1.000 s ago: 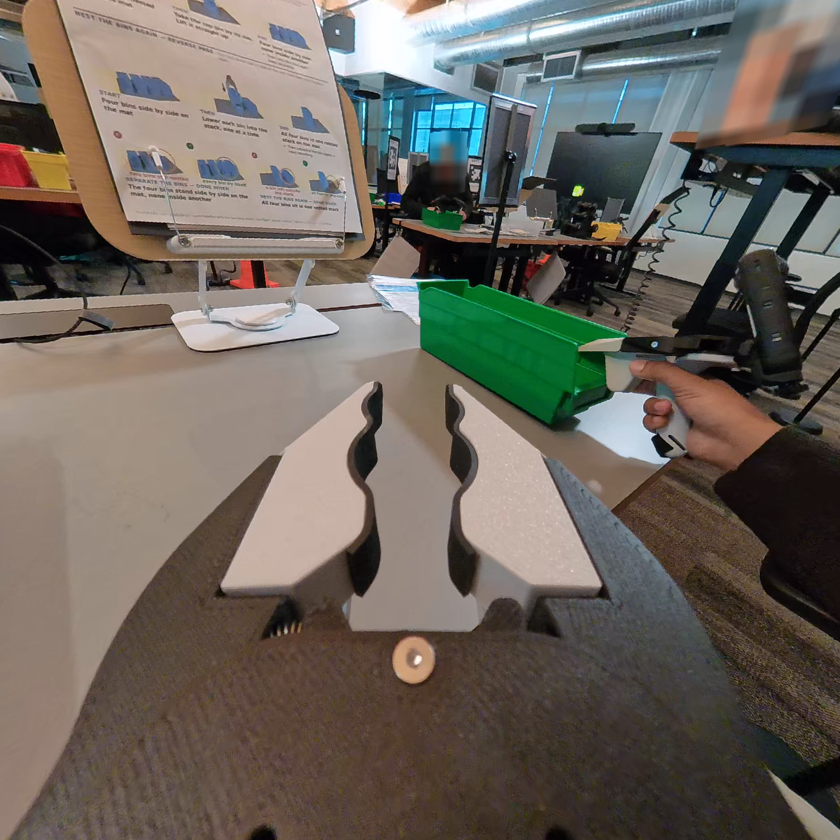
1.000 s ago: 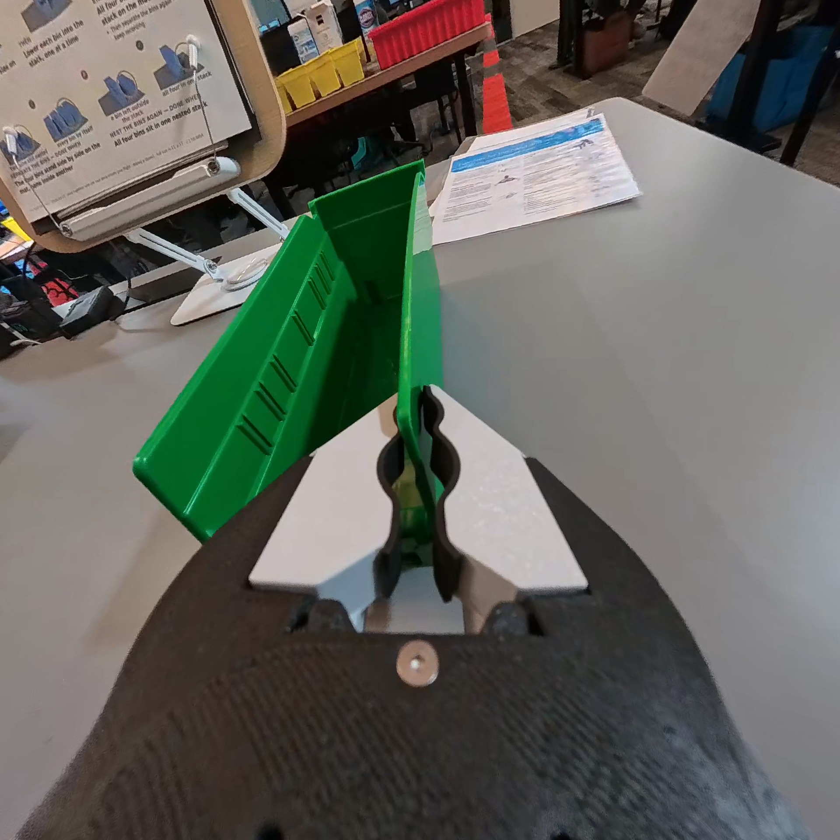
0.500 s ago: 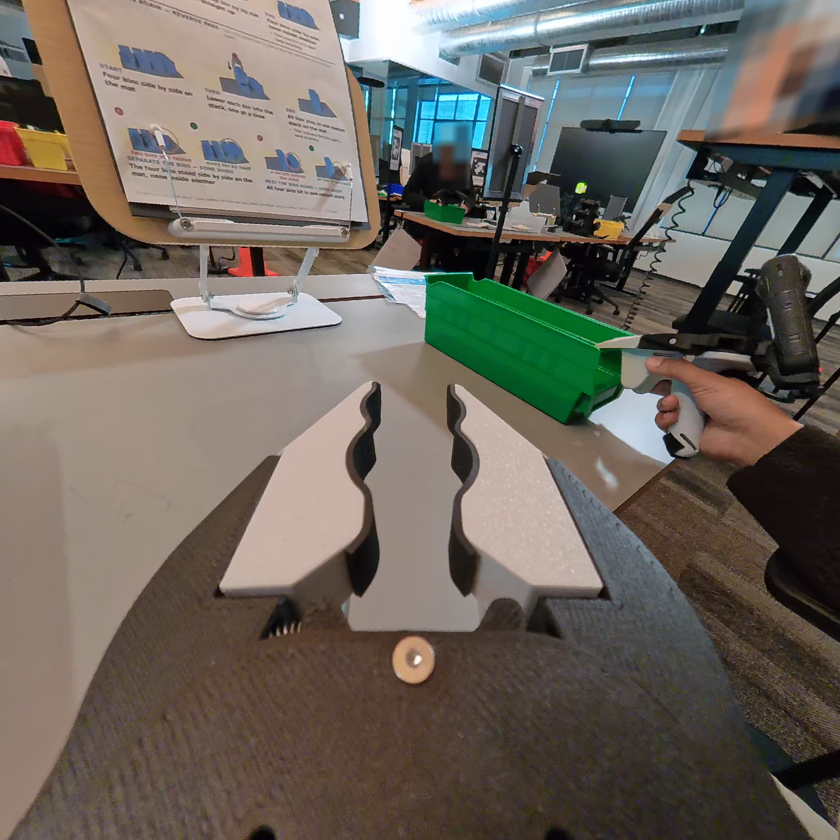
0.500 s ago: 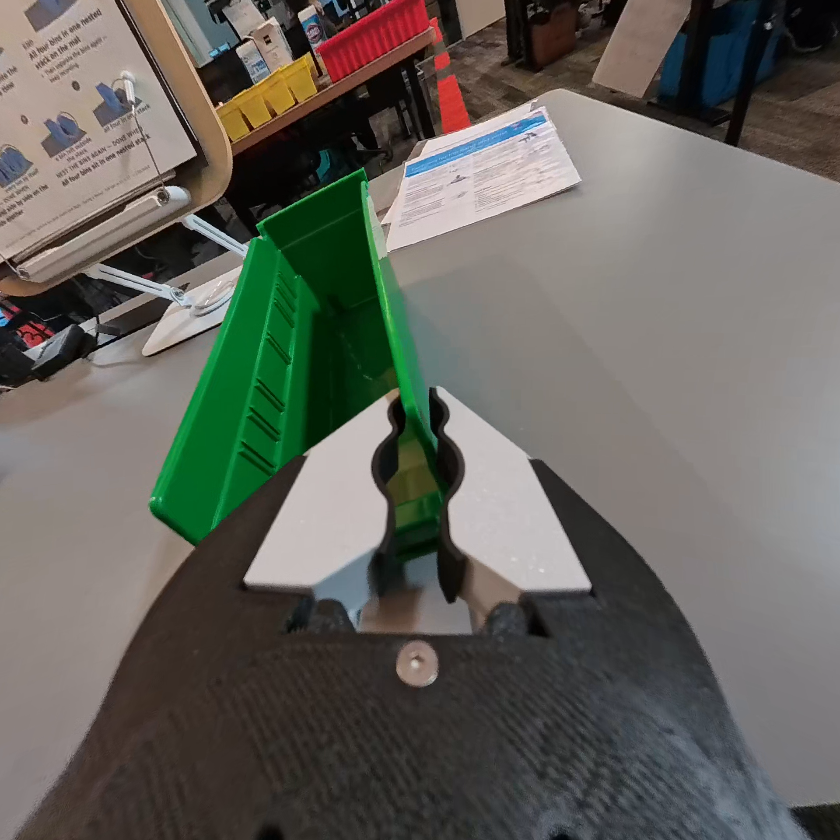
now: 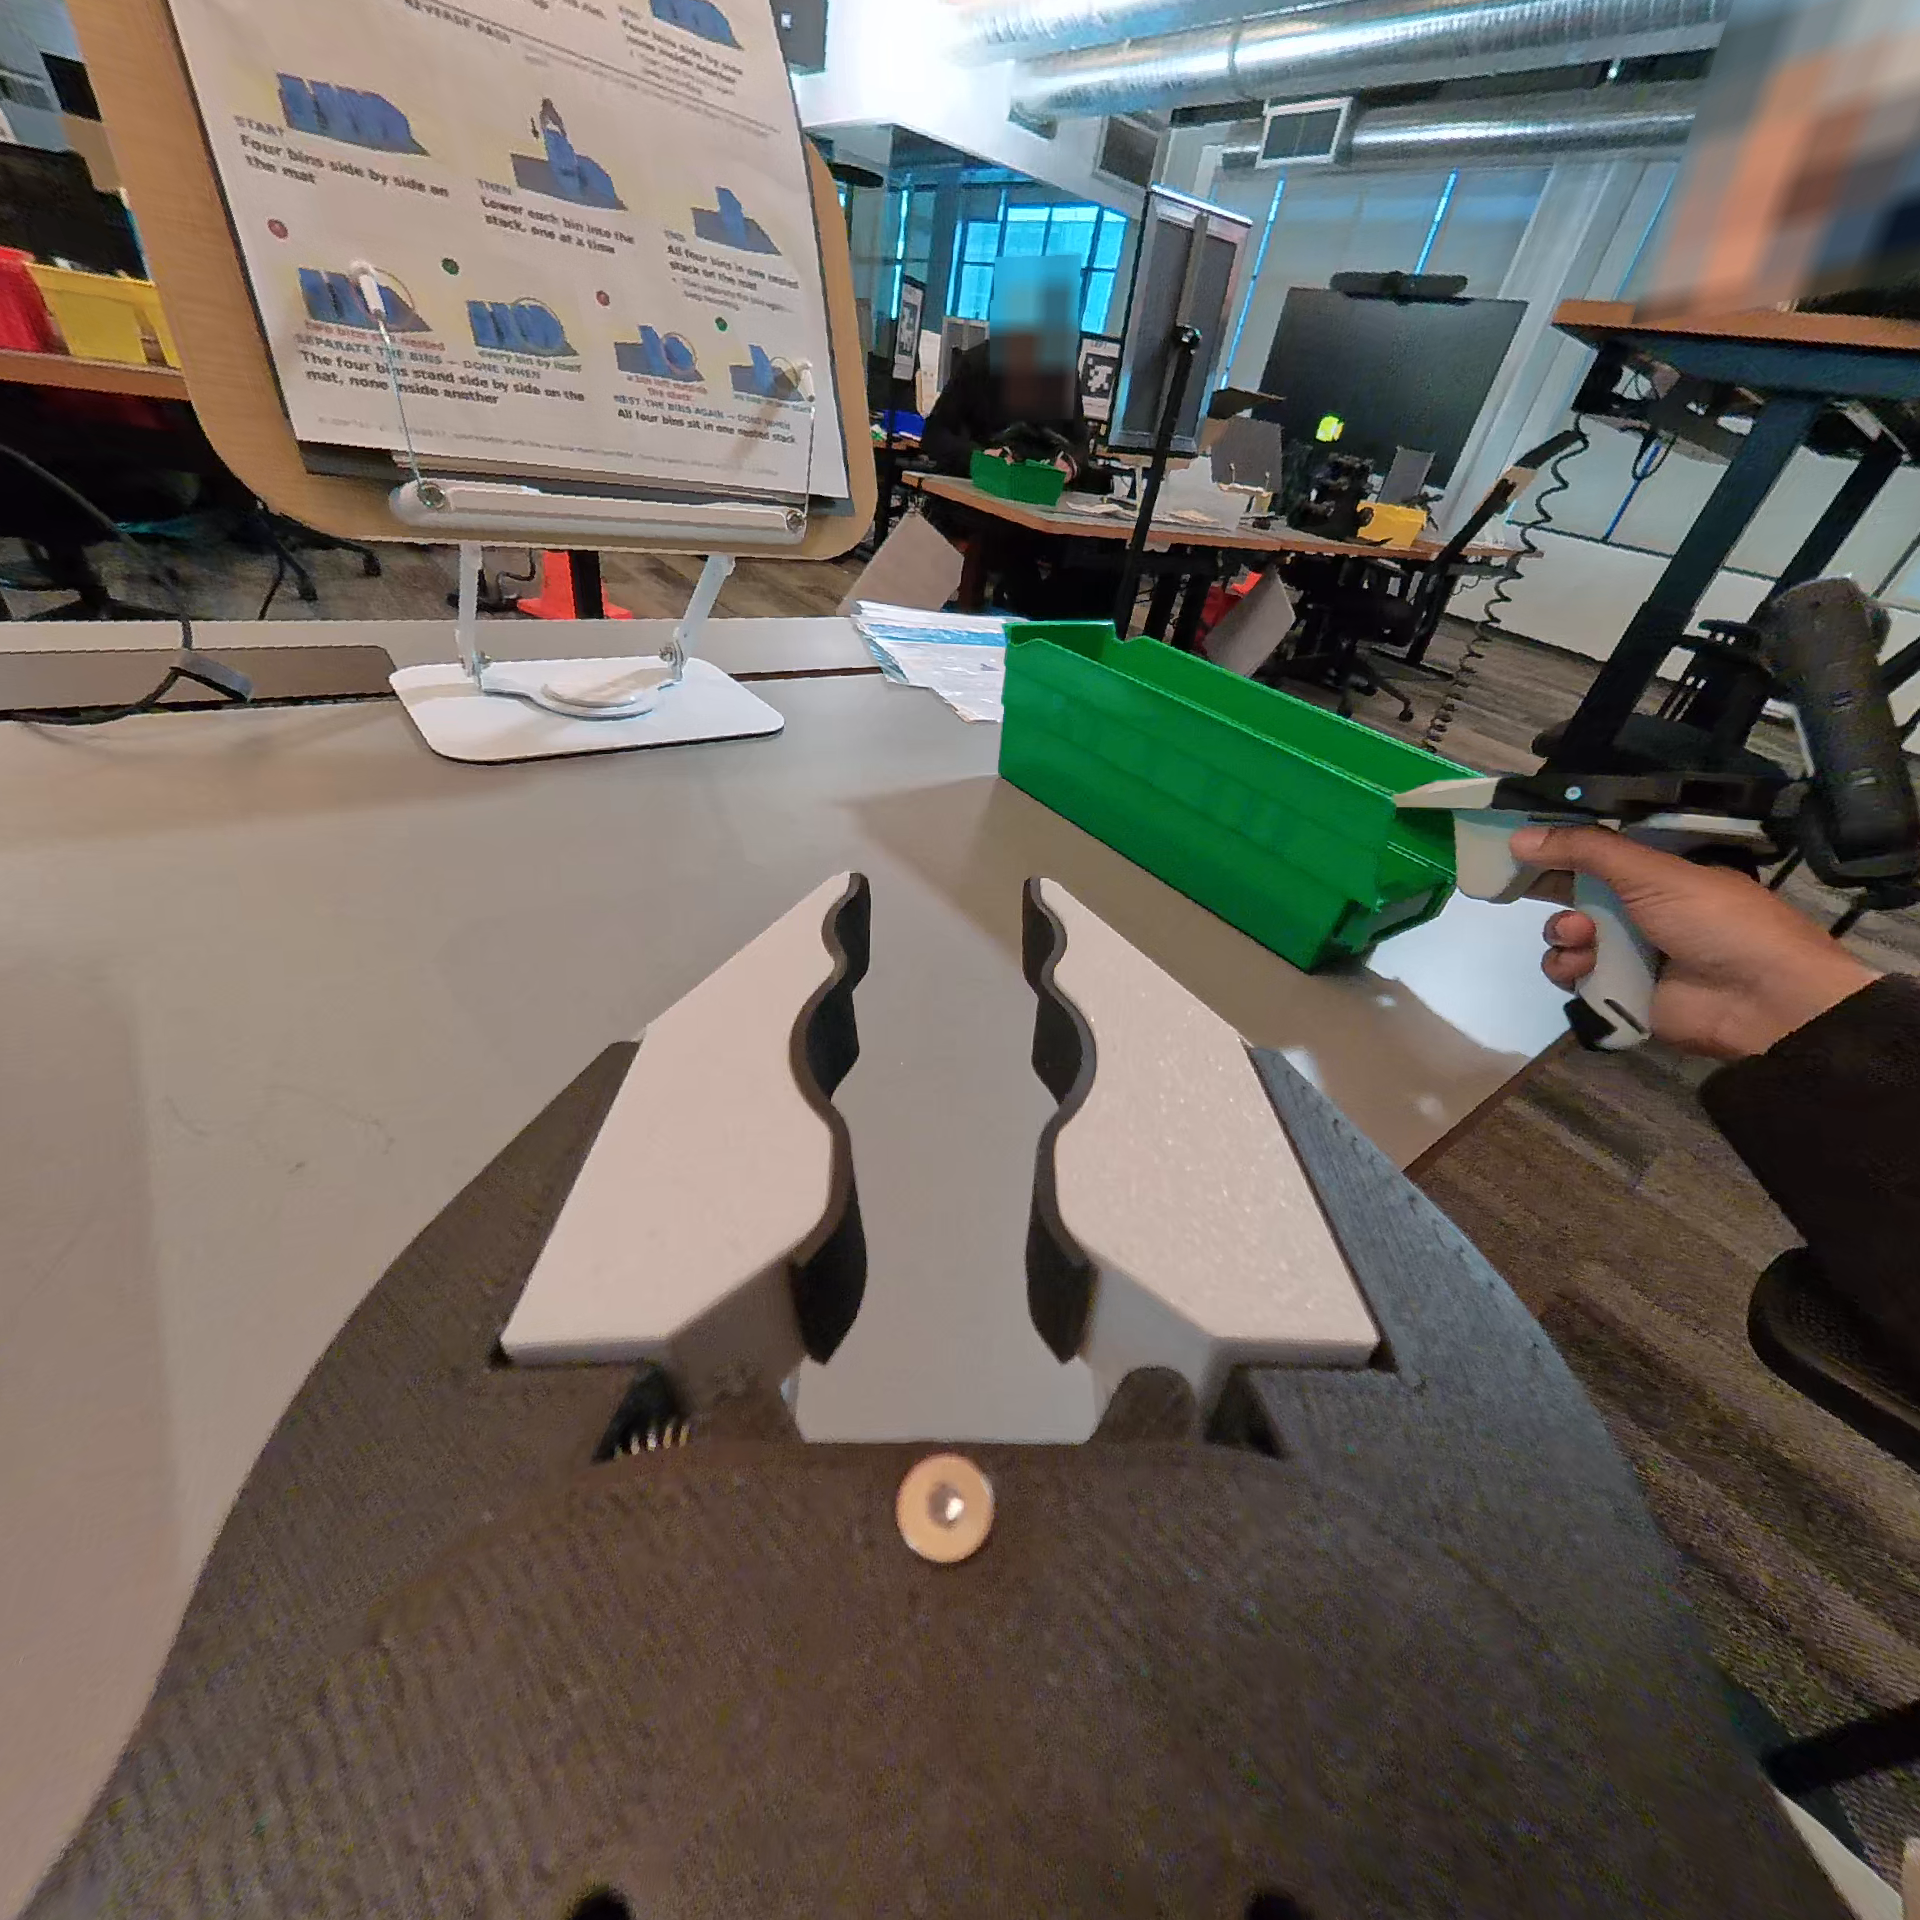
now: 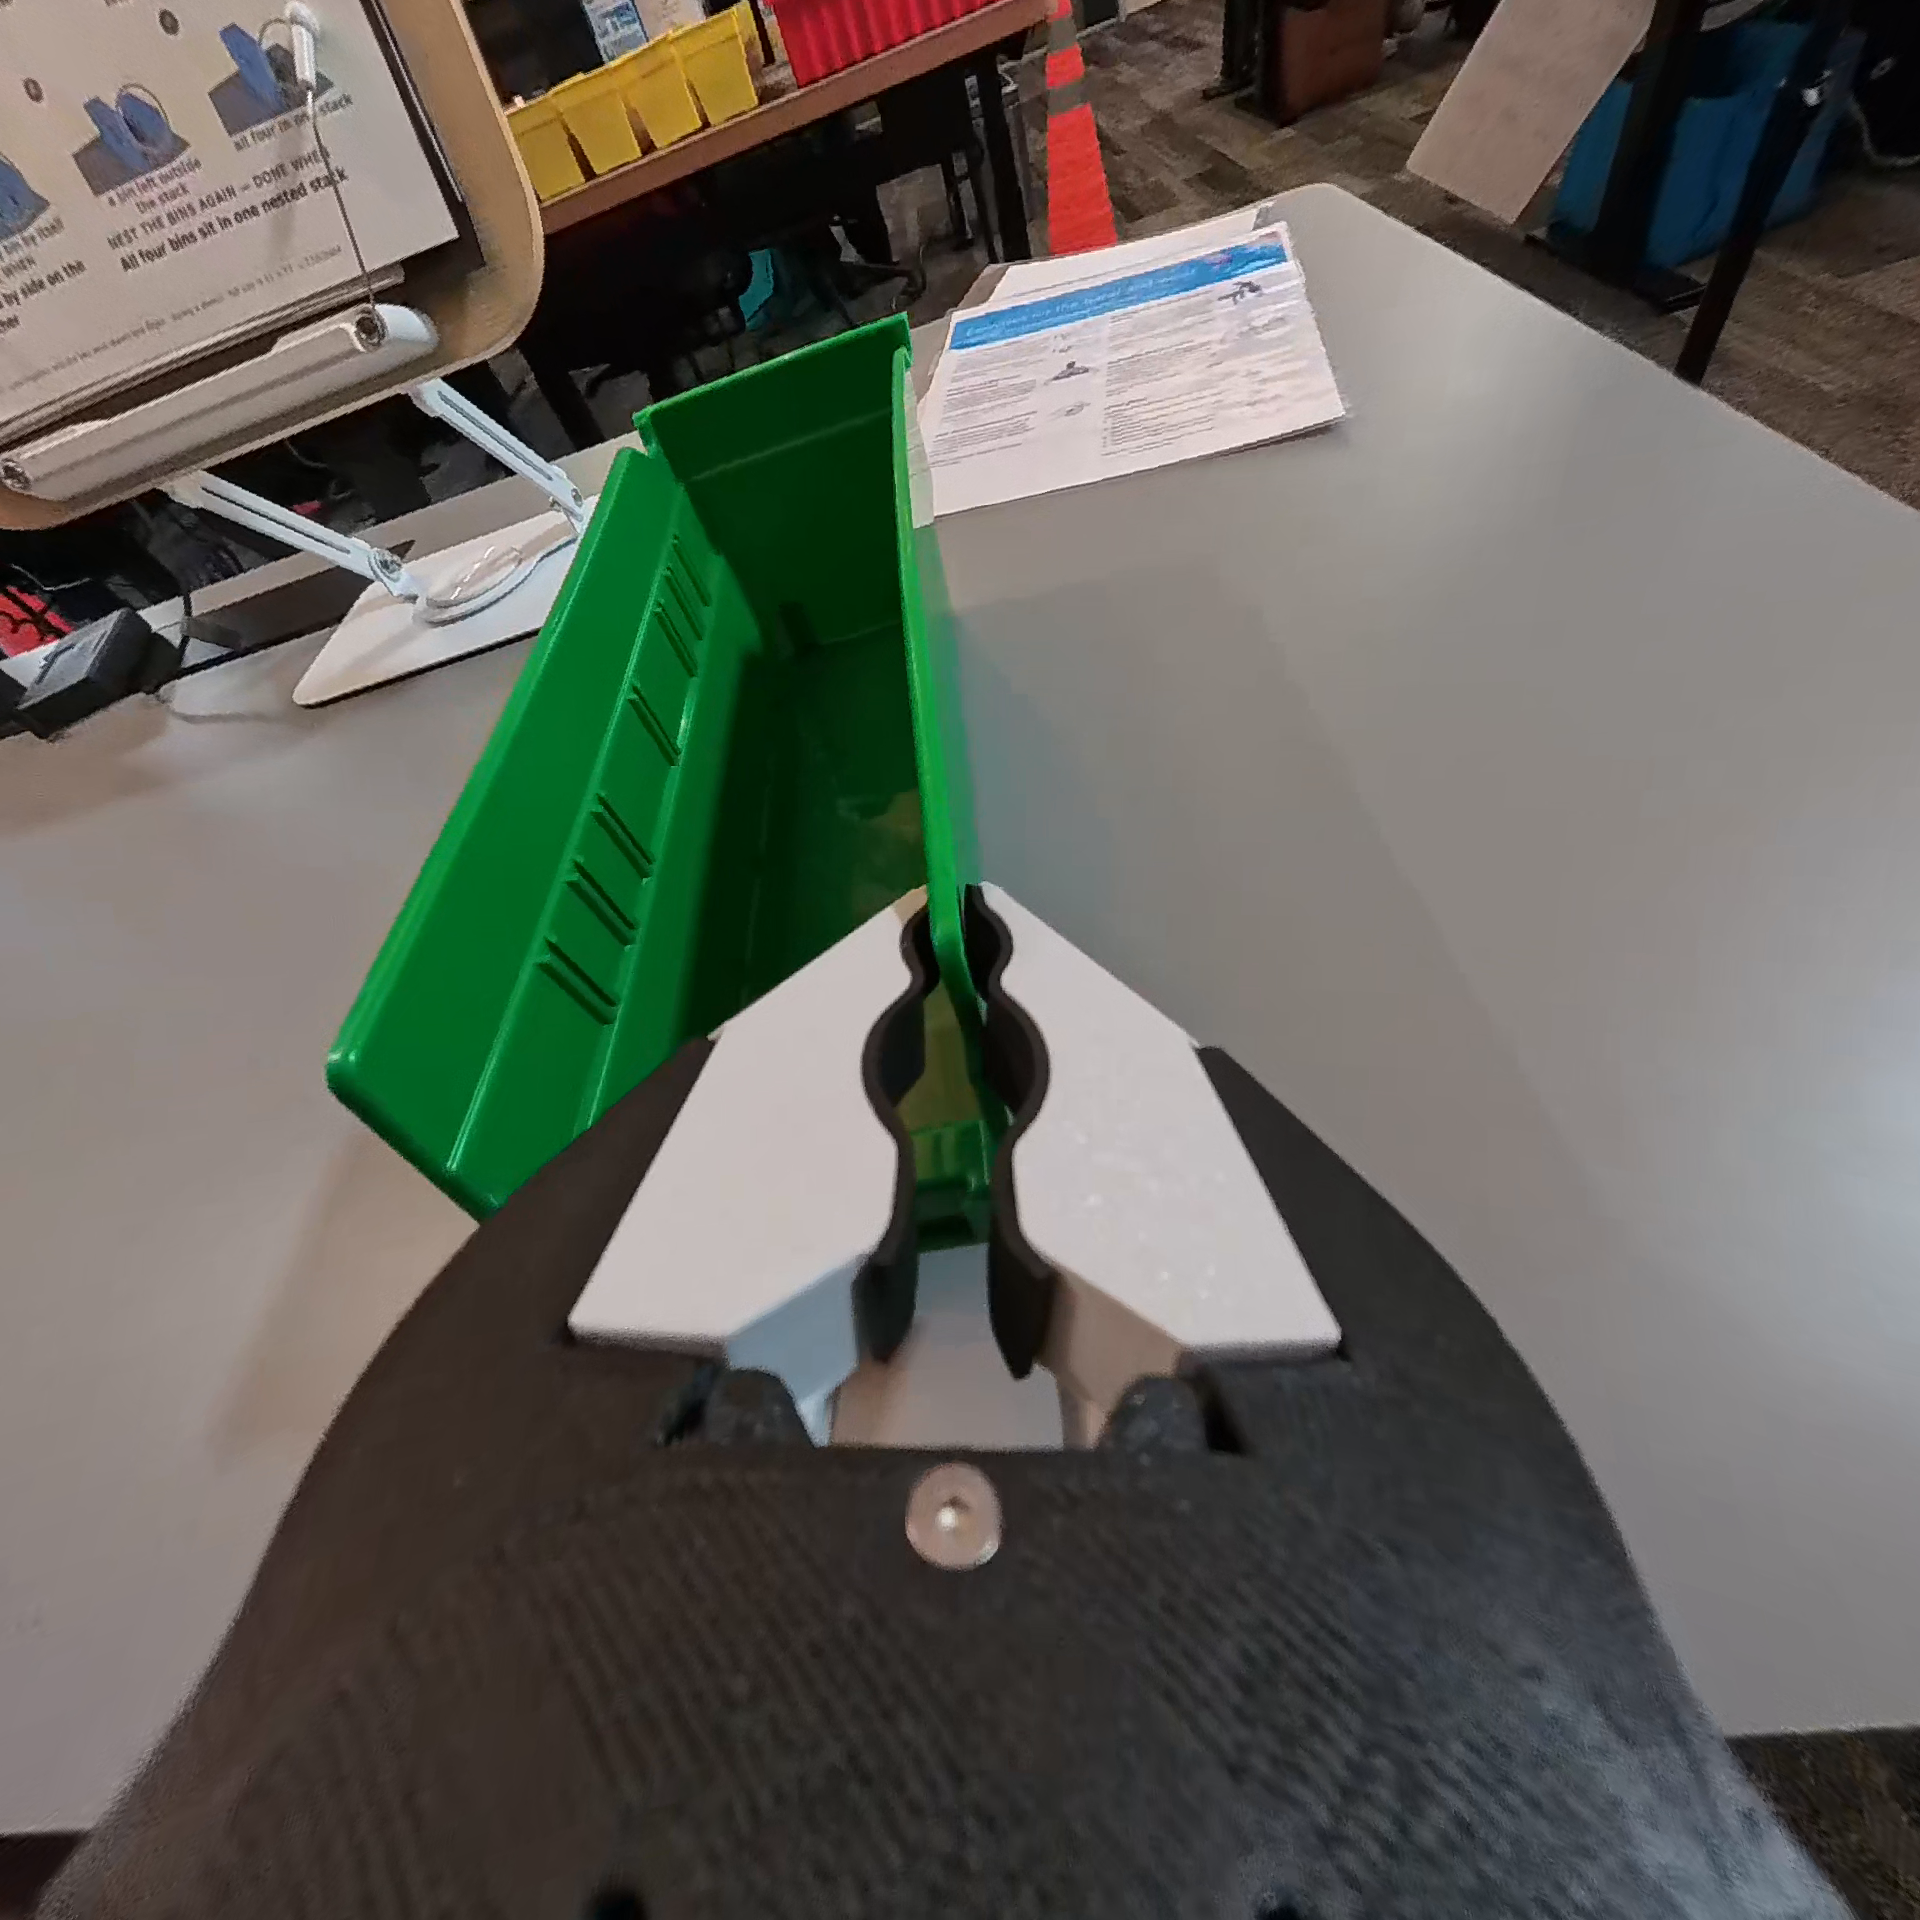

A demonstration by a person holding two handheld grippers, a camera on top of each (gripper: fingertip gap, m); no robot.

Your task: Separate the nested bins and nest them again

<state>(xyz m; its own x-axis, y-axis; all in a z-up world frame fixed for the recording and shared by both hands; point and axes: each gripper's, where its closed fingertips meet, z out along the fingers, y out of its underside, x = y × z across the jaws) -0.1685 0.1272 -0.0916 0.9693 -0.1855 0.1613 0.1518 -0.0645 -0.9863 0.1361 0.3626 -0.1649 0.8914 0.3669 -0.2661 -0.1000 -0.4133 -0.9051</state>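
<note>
Near the bench's (image 5: pixel 312 935) right edge, my right claw (image 6: pixel 961 914) pinches the bins' (image 6: pixel 727 748) right wall. I'd hold the lower bin with the spread, empty left claw (image 5: pixel 943 904), then lift straight.

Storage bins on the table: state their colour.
Bright green storage bins, clearest in the right wrist view.
</note>
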